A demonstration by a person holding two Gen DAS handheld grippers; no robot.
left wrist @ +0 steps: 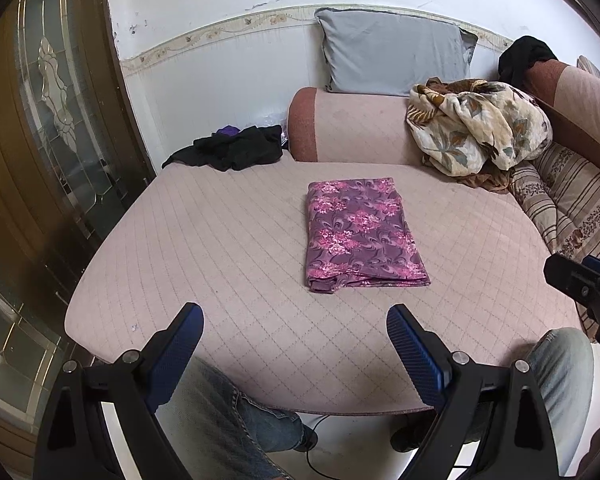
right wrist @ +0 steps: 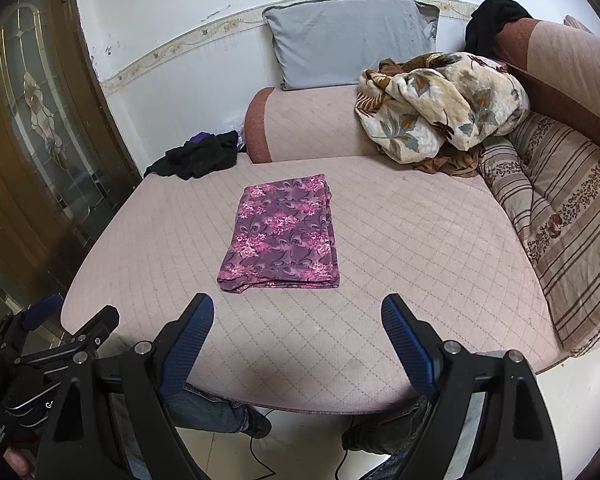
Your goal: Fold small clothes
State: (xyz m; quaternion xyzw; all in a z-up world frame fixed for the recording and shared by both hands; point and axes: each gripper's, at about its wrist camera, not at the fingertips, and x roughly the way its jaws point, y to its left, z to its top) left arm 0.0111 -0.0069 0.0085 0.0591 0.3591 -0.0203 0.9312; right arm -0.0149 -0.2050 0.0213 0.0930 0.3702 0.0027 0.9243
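I saw the purple flowery folded cloth [left wrist: 362, 236] lying finished at twelve o'clock; both my left gripper [left wrist: 296, 338] and right gripper [right wrist: 298, 330] had wide, empty jaws. I guessed the black crumpled clothes [left wrist: 236, 152] at ten o'clock came next.

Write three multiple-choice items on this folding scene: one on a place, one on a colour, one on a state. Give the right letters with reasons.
1. Where does the folded floral cloth lie?
A. On the quilted pink cushion
B. On the grey pillow
C. On the floor

2. What colour is the crumpled garment at the cushion's far left corner?
A. White
B. Black
C. Yellow

3. How does the left gripper stand?
A. Shut on the cloth
B. Shut with nothing in it
C. Open, nothing between its fingers

Answers: 1 A, the cloth rests flat mid-cushion. 2 B, the heap is black, with a bit of purple behind it. 3 C, its blue fingers stand wide apart, short of the cloth.
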